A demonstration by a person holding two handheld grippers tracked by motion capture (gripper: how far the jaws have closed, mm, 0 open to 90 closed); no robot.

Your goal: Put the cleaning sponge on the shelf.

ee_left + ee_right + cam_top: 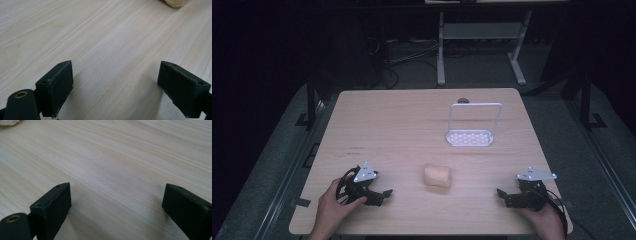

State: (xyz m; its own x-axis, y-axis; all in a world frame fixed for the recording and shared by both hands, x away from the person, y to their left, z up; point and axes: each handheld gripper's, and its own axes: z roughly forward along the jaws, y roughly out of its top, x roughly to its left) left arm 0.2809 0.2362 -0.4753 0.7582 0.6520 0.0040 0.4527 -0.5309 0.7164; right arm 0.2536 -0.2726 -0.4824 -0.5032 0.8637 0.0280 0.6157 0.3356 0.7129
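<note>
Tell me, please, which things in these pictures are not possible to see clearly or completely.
- Bread-like lump: material unclear in the high view, too small; cut off by the top edge in the left gripper view and the right gripper view.
- Small dark print on the table: too small to read.
- Round dark thing behind the white wire stand: partly hidden by the stand's frame.
- Floor beyond the table: too dark.
</note>
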